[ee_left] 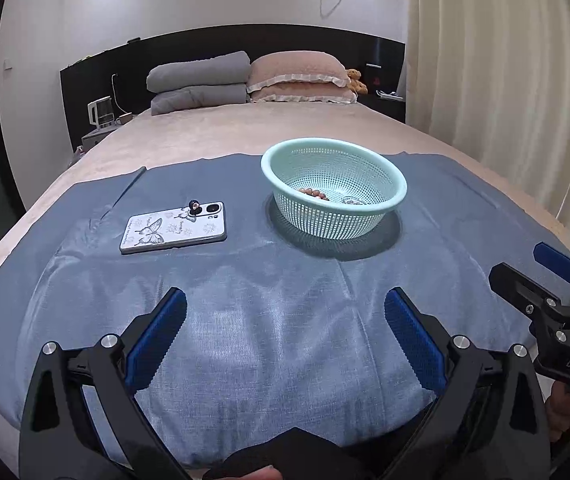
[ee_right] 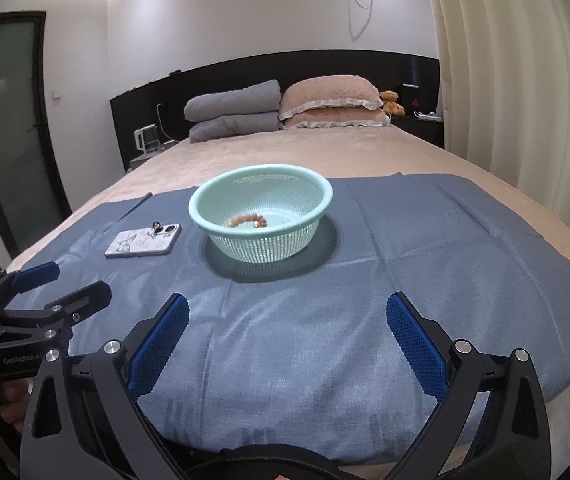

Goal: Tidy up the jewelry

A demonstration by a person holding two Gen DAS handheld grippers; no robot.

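A mint-green mesh basket [ee_left: 385,208] [ee_right: 221,236] stands on a blue cloth [ee_left: 277,320] [ee_right: 425,248] spread over the bed. Inside it lie a brown bead bracelet [ee_left: 313,193] [ee_right: 247,221] and a small clear or silvery piece [ee_left: 352,201]. A small dark ring-like item [ee_left: 194,206] [ee_right: 156,227] sits on a white butterfly-print phone [ee_left: 173,229] [ee_right: 143,243] left of the basket. My left gripper [ee_left: 285,304] hovers open over the near cloth, nothing between its blue pads. My right gripper [ee_right: 288,310] is likewise open and empty, well short of the basket.
Grey folded quilts [ee_left: 199,82] and pink pillows [ee_left: 301,76] lie at the headboard, with a teddy bear [ee_left: 356,81] beside them. A kettle [ee_left: 100,112] stands on the left nightstand. Curtains [ee_left: 505,80] hang on the right and a dark door [ee_right: 9,140] is at left.
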